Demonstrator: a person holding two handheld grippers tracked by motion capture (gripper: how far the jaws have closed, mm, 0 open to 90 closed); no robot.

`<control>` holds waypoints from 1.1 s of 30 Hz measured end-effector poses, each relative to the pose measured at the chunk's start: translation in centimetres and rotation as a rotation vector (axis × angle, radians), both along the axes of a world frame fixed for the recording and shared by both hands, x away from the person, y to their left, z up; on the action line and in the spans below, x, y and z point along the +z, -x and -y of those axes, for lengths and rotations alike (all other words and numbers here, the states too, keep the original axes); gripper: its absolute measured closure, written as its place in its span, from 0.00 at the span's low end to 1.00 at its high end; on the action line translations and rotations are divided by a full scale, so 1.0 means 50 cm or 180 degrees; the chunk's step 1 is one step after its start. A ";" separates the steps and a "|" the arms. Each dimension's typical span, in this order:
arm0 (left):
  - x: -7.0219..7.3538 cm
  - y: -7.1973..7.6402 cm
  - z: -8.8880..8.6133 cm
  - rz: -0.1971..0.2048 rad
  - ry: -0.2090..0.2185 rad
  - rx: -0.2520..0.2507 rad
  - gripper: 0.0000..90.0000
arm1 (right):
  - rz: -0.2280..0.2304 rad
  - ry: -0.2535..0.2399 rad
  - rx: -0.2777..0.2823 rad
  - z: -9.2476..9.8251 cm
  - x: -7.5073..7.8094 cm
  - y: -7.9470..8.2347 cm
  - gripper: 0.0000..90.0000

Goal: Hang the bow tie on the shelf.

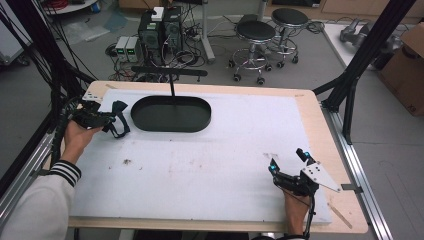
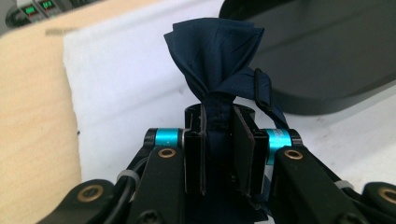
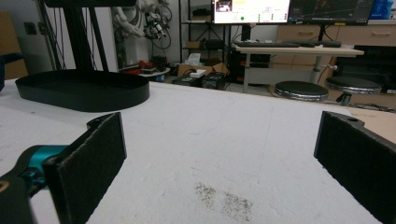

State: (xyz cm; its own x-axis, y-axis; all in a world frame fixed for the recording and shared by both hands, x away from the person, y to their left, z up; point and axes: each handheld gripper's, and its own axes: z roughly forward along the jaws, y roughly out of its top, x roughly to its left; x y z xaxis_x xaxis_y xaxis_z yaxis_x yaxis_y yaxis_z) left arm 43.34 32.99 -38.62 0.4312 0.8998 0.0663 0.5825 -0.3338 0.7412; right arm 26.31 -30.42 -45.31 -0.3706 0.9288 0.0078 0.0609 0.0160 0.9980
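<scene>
While the right gripper (image 1: 289,161) gapes, the left gripper (image 2: 219,122) pinches a bow tie (image 2: 215,56) beside the tray (image 1: 200,125).

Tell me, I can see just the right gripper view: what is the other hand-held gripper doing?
Observer: The left hand-held gripper is shut on a dark blue bow tie, pinching its middle.
Operator: Is it in the black tray?
Observer: No, the bow tie is beside the black tray, over the white mat near the tray's left end.
Operator: Is there anything in the tray?
Observer: In the high view the tray looks bare inside.
</scene>
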 end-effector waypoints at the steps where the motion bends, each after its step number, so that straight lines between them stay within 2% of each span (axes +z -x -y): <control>1: 0.003 0.002 0.001 0.0045 0.0020 -0.0007 0.84 | -0.0010 -0.0005 -0.0007 0.000 0.000 0.000 0.01; 5: 0.014 0.008 0.002 0.0189 0.0166 -0.0033 0.84 | -0.0017 -0.0012 0.0000 0.000 0.000 0.001 0.01; 10: 0.031 0.019 0.006 0.0449 0.0283 -0.0100 0.84 | -0.0018 -0.0015 0.0001 0.000 0.000 0.001 0.01; 13: 0.041 0.025 0.007 0.0590 0.0420 -0.0107 0.84 | -0.0014 -0.0011 0.0001 0.001 0.000 0.000 0.01; 18: 0.060 0.036 0.009 0.0733 0.0620 -0.0108 0.84 | -0.0026 -0.0009 0.0005 0.001 0.000 -0.001 0.01; 20: 0.071 0.039 0.013 0.0786 0.0594 -0.0133 0.84 | -0.0027 -0.0006 0.0003 0.001 0.000 -0.001 0.01; 24: 0.096 0.043 0.028 0.0885 0.0664 -0.0201 0.84 | -0.0023 -0.0003 0.0003 0.000 0.000 -0.001 0.01; 27: 0.115 0.044 0.040 0.0947 0.0658 -0.0216 0.84 | -0.0021 -0.0012 0.0004 0.000 0.000 0.000 0.01; 31: 0.130 0.043 0.048 0.1048 0.0733 -0.0220 0.84 | -0.0016 -0.0017 0.0010 0.001 0.000 0.000 0.01; 33: 0.133 0.041 0.051 0.1087 0.0712 -0.0217 0.84 | -0.0021 -0.0024 0.0009 0.001 0.000 0.001 0.01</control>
State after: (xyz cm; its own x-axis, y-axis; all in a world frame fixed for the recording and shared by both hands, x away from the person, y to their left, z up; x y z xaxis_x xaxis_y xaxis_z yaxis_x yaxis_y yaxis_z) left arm 41.27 30.42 -31.97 0.4773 0.8784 0.0219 0.2727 -0.1718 0.9466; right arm 26.29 -30.48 -45.31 -0.3733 0.9276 0.0172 0.0674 0.0086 0.9977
